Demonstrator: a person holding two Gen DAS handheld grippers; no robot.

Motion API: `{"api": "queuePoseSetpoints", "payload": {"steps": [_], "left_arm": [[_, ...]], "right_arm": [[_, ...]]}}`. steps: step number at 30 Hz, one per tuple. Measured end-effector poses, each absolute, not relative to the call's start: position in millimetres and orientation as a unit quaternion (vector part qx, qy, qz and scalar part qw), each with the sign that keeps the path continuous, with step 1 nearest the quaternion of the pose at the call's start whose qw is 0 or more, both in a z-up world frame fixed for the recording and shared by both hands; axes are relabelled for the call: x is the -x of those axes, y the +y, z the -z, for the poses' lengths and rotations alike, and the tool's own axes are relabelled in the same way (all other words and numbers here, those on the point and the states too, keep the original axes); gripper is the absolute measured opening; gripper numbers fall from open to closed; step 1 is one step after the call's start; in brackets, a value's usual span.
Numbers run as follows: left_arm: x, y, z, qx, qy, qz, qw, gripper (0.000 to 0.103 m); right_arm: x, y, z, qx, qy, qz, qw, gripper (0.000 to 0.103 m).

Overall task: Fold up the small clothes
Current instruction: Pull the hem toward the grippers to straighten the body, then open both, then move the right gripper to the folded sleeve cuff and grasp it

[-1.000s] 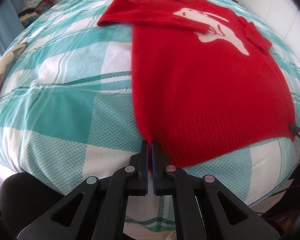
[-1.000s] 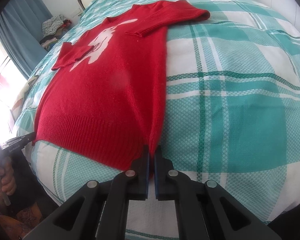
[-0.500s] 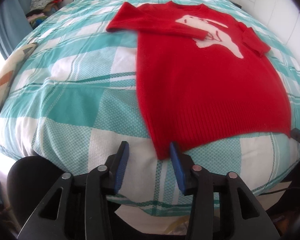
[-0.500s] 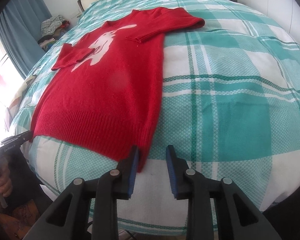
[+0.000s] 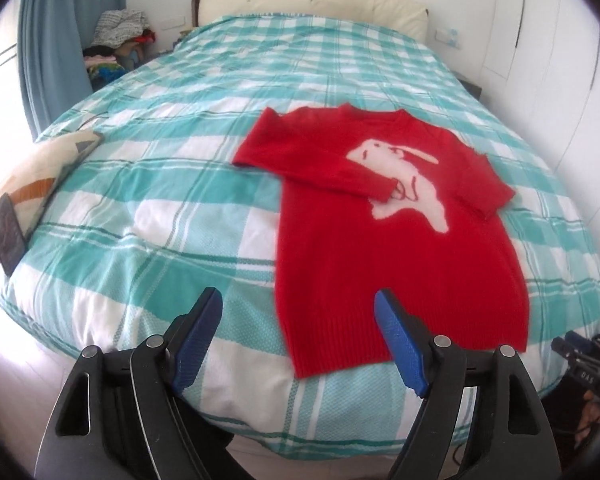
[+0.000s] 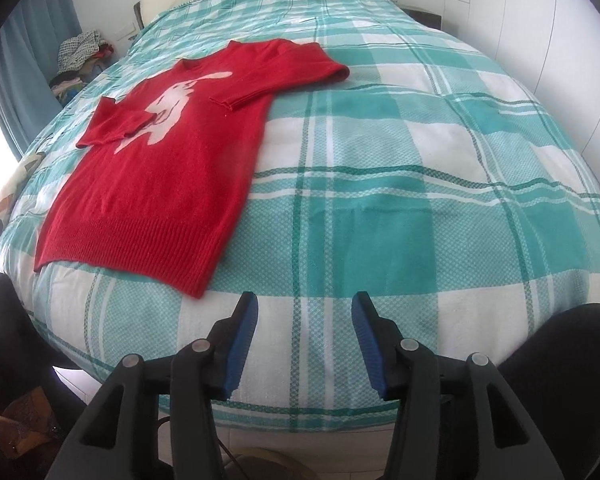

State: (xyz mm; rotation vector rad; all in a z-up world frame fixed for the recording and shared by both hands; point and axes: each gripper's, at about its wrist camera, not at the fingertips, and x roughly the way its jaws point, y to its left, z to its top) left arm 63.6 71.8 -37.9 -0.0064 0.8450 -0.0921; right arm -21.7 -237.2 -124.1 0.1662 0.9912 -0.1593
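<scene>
A small red sweater (image 5: 400,240) with a white animal on its chest lies flat on the teal and white checked bed (image 5: 180,208), both sleeves folded in across the front. My left gripper (image 5: 298,304) hovers above the hem's left corner; its jaws are opening, with nothing pressed between the blue pads. In the right wrist view the sweater (image 6: 160,184) lies to the upper left, its hem corner just left of my right gripper (image 6: 304,308). That gripper's jaws are opening too, over bare bedcover, holding nothing.
A patterned cushion (image 5: 32,184) with a dark phone (image 5: 6,236) on it lies at the bed's left edge. Piled clothes (image 5: 116,40) sit by a blue curtain (image 5: 52,32). White wardrobe doors (image 5: 560,40) line the right. Dark legs (image 6: 8,336) stand at the foot.
Both grippers were shut on the sweater's hem corners; they have let go, opened and lifted back, and the hem now lies flat on the bed.
</scene>
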Motion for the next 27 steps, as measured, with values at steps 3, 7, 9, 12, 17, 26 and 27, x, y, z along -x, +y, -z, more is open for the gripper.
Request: {"api": "queuePoseSetpoints", "payload": {"steps": [3, 7, 9, 12, 17, 26, 27], "left_arm": [[-75.5, 66.9, 37.0, 0.009, 0.393, 0.038, 0.919, 0.089], [-94.7, 68.4, 48.8, 0.017, 0.381, 0.012, 0.924, 0.089], [-103.3, 71.5, 57.6, 0.018, 0.38, -0.004, 0.925, 0.089], [-108.5, 79.6, 70.2, 0.026, 0.373, -0.021, 0.927, 0.089], [-108.6, 93.7, 90.7, 0.032, 0.369, -0.046, 0.928, 0.089], [-106.2, 103.3, 92.1, 0.051, 0.365, -0.057, 0.928, 0.089], [-106.0, 102.8, 92.6, 0.05, 0.365, -0.057, 0.928, 0.089]], "right_arm": [[20.3, -233.6, 119.7, -0.068, 0.468, 0.077, 0.878, 0.05], [16.4, -228.1, 109.3, -0.029, 0.456, 0.075, 0.886, 0.05], [13.8, -229.2, 100.6, -0.013, 0.447, 0.078, 0.891, 0.051], [11.1, -234.7, 89.4, -0.005, 0.432, 0.086, 0.898, 0.057], [9.2, -238.4, 87.5, -0.013, 0.428, 0.093, 0.899, 0.058], [8.4, -222.1, 103.5, -0.016, 0.445, 0.071, 0.893, 0.058], [8.2, -221.6, 102.2, -0.014, 0.443, 0.071, 0.894, 0.058]]}}
